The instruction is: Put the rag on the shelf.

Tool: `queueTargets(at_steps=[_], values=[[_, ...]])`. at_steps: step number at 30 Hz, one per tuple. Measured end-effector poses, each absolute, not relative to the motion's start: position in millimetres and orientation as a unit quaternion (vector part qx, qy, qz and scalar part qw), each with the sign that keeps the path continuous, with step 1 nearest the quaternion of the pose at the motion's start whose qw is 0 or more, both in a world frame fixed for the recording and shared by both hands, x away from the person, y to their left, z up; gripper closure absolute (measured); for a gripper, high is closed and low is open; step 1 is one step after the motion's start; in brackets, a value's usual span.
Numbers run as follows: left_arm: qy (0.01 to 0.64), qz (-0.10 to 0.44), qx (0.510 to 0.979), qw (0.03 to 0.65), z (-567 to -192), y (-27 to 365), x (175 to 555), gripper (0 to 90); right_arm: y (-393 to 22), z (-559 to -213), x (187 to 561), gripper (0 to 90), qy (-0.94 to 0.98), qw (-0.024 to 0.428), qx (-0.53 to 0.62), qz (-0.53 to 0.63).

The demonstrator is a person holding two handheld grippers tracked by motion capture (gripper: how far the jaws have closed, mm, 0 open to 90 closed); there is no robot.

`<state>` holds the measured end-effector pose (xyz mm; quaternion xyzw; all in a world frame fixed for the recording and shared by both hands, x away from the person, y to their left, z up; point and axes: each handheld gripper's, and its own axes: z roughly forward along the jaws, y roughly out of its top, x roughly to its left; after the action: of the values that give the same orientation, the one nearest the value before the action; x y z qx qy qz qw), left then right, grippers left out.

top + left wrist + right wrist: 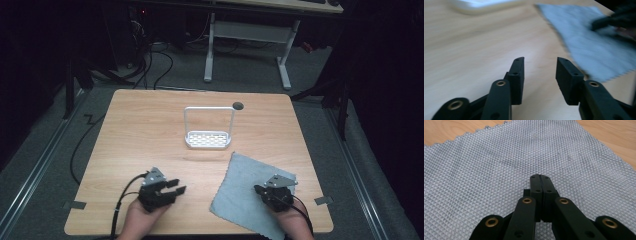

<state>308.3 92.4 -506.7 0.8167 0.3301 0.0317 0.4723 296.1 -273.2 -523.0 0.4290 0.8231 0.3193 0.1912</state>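
Note:
A grey waffle-weave cloth [239, 192] [594, 52] [499, 165] lies flat on the near right of the wooden table [145, 130]. My right gripper [258, 189] [540, 176] rests over the cloth, jaws shut together, with nothing seen between them. My left gripper [177, 186] [540, 60] is open above bare wood at the near left, pointing right toward the cloth's edge. A white perforated rack [208, 139] with a tall loop handle stands at the table's middle; its blurred base [479, 5] sits at the top of the left gripper view.
A small dark hole [238, 105] sits in the tabletop behind the rack. Beyond the table, a white desk frame [246, 35] and cables [155, 65] are on the floor. Tape tabs [324, 200] mark the near table corners.

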Motion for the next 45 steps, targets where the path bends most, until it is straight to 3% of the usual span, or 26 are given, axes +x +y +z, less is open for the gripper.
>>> queueTargets(at_steps=[4,7,10,15,20,31,34,39,41,45], values=[[0.259,-0.006,0.847,0.465,-505,48,282,63.8,-258,-523,299,90.0,0.831,0.196,0.411,0.318],[0.220,-0.005,0.875,0.432,-514,19,270,64.7,-251,-524,300,90.0,0.835,0.199,0.403,0.317],[0.221,0.004,0.889,0.402,-522,14,271,67.3,-251,-524,300,90.0,0.835,0.197,0.403,0.318],[0.235,0.025,0.889,0.391,-525,20,277,73.4,-250,-524,300,90.0,0.837,0.195,0.400,0.319],[0.258,0.055,0.885,0.383,-526,37,290,90.0,-242,-524,295,90.0,0.846,0.189,0.380,0.322],[0.356,0.110,0.851,0.371,-527,91,338,90.0,-188,-525,277,90.0,0.875,0.135,0.307,0.350],[0.381,0.125,0.836,0.374,-526,101,346,90.0,-186,-518,282,90.0,0.871,0.158,0.304,0.353],[0.360,0.101,0.834,0.405,-513,97,331,90.0,-204,-515,323,90.0,0.845,0.192,0.354,0.351],[0.344,0.066,0.841,0.412,-513,90,321,89.7,-207,-515,332,90.0,0.843,0.191,0.364,0.347],[0.310,0.048,0.868,0.385,-526,76,305,89.0,-211,-522,357,90.0,0.838,0.196,0.387,0.330]])
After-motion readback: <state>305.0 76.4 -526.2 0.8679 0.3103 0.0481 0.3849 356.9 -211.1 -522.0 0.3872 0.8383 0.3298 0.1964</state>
